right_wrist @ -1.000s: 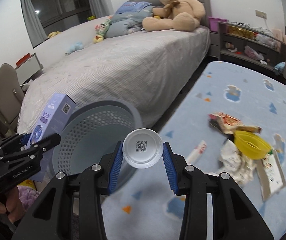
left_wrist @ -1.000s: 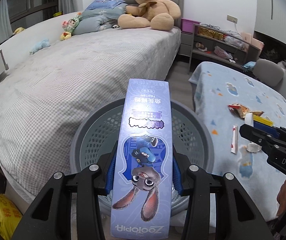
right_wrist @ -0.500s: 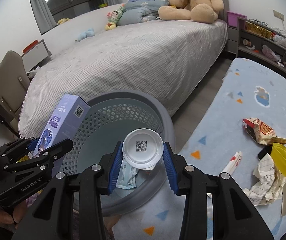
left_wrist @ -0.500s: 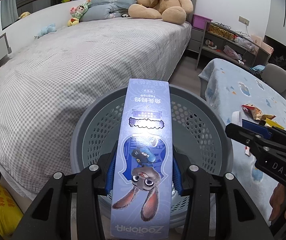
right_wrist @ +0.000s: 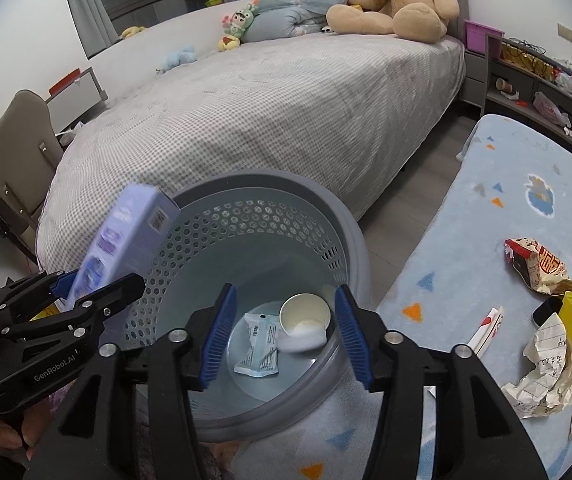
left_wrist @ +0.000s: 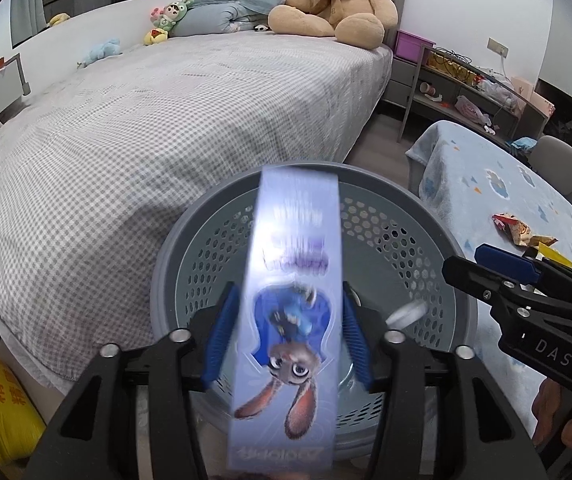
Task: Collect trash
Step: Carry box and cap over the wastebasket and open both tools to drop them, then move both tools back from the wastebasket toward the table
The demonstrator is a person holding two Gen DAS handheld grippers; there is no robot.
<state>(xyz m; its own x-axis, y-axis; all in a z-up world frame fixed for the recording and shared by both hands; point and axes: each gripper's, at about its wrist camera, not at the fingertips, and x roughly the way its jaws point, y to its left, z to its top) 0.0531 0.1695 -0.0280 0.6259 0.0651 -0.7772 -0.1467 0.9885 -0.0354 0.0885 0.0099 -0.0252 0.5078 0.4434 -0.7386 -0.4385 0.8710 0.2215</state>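
From the left wrist, the left claw has just been opening: its blue pads stand clear of the blurred purple carton, which now slips free above the grey basket instead of sitting pinched as a moment ago.

From the right wrist, the right claw has just been opening too and is empty; the white cup it gripped a second ago now lies on the basket floor beside a small wrapper. More trash waits on the bench at right.
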